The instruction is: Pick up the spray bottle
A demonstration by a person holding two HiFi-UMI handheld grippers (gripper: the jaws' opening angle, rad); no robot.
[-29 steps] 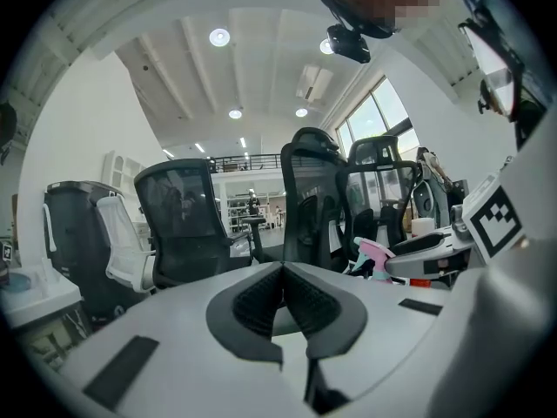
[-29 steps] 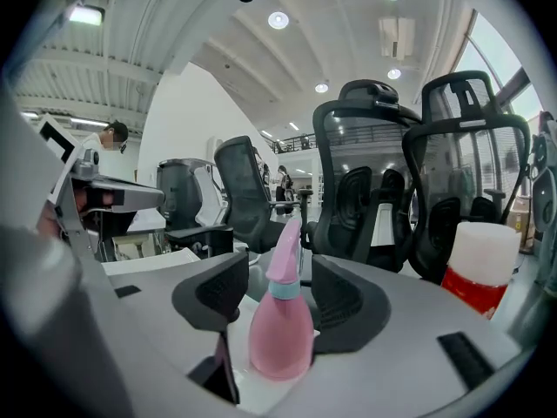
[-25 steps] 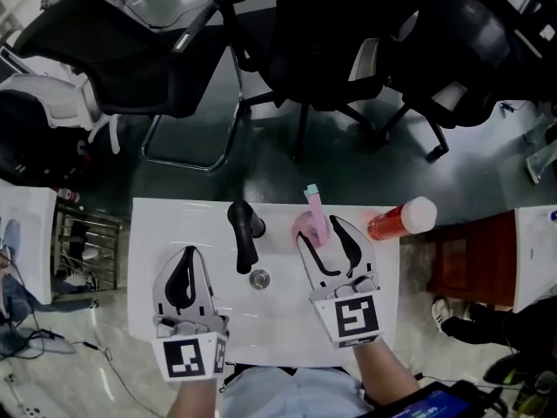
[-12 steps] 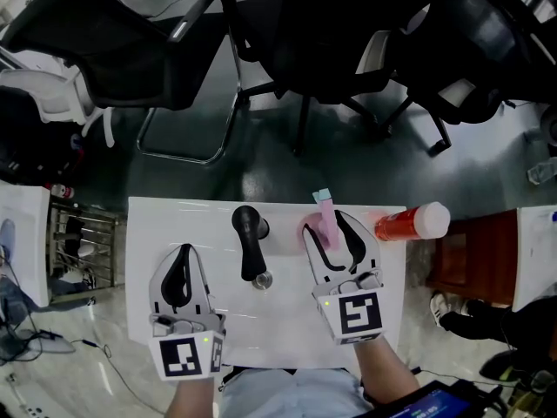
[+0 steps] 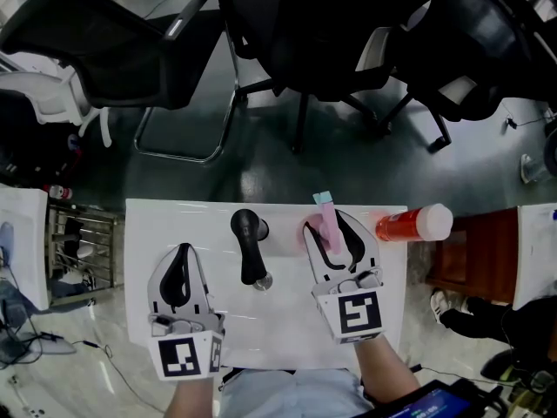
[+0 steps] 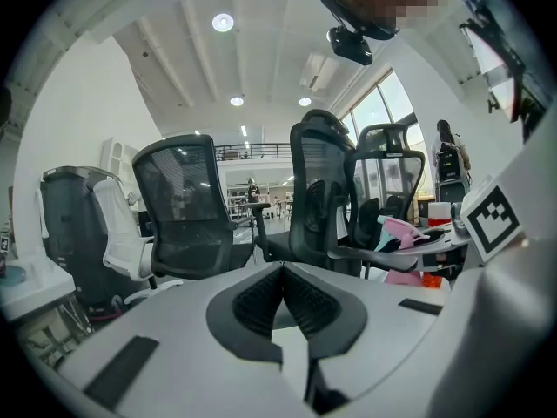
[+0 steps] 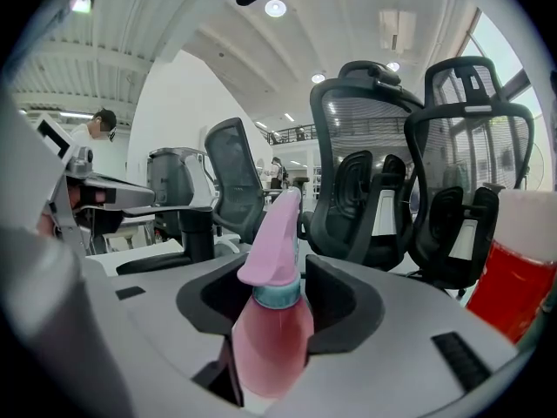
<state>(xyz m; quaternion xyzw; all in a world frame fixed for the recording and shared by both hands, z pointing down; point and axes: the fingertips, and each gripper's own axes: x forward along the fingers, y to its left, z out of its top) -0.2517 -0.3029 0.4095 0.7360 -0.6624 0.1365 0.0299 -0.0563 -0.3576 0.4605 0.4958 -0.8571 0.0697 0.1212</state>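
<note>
A pink spray bottle (image 5: 329, 226) with a teal collar stands upright near the far edge of the white table (image 5: 278, 320). My right gripper (image 5: 326, 223) reaches around it, one jaw on each side. In the right gripper view the spray bottle (image 7: 274, 320) fills the gap of the right gripper (image 7: 277, 279), whose jaws are closing on it; I see no firm squeeze. My left gripper (image 5: 183, 252) rests on the table at the left, apart from the bottle. The left gripper (image 6: 283, 273) is shut on nothing.
A black handle-shaped object (image 5: 248, 242) with a silver knob lies between the grippers. A red bottle with a white cap (image 5: 413, 223) lies at the table's right edge. Black office chairs (image 5: 331, 42) stand beyond the far edge. A red-brown cabinet (image 5: 470, 259) stands at the right.
My right gripper has slid forward so the pink bottle sits deeper between its jaws, and the jaws have narrowed. The left gripper has barely shifted.
</note>
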